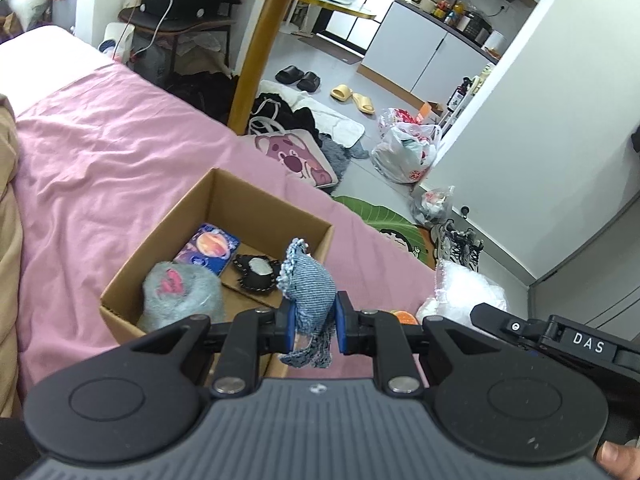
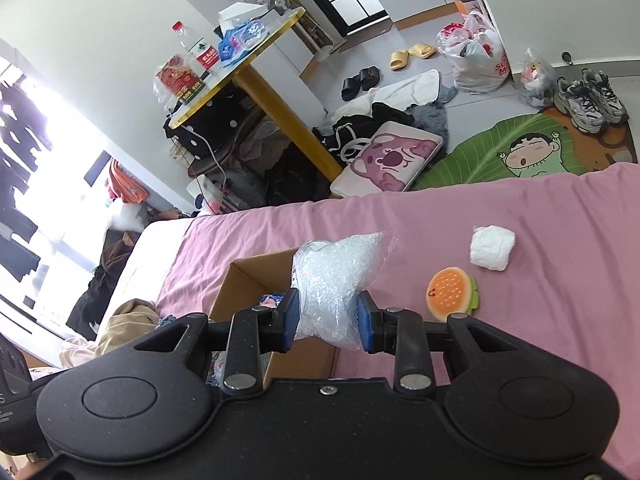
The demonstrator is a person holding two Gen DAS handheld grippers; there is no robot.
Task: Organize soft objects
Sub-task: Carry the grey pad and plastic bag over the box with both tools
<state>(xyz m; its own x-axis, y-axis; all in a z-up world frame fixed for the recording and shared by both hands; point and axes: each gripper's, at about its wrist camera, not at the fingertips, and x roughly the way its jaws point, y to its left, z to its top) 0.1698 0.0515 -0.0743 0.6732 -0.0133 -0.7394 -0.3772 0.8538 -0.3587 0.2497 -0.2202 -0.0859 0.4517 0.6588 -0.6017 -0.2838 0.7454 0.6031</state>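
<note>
In the left wrist view, the only writing that can be read is "DAS", in white letters on the right gripper's black body [image 1: 576, 340] at 4 o'clock. The left gripper [image 1: 315, 326] points to 12 o'clock, and its blue pads [image 1: 291, 328] are narrow, pressed on a small denim pouch [image 1: 308, 292] with a frayed edge. The pouch is held above the near right corner of an open cardboard box [image 1: 276, 208] that stands on the pink bedsheet [image 1: 100, 152]. Inside the box lie a grey fluffy item [image 1: 180, 296] with a pink mark, a purple packet [image 1: 210, 249] whose print is too small to read, and a black piece [image 1: 256, 272]. The sheet is bare at 9 to 11 o'clock of the box; the bed edge runs from 11 o'clock down to 3 o'clock. A fingertip [image 1: 616, 456] of the person shows at 5 o'clock. In the right wrist view, the right gripper [image 2: 327, 322] also points to 12 o'clock, and its pads [image 2: 366, 322] grip a clear bag of white pellets [image 2: 332, 280], just at the box's right wall [image 2: 256, 280]. A burger plush [image 2: 450, 294] lies at 3 o'clock of the bag, and a white bundle [image 2: 492, 248] at 2 o'clock, both apart on the open sheet. The bottle labels on the round table [image 2: 256, 60] are red, but not readable.
</note>
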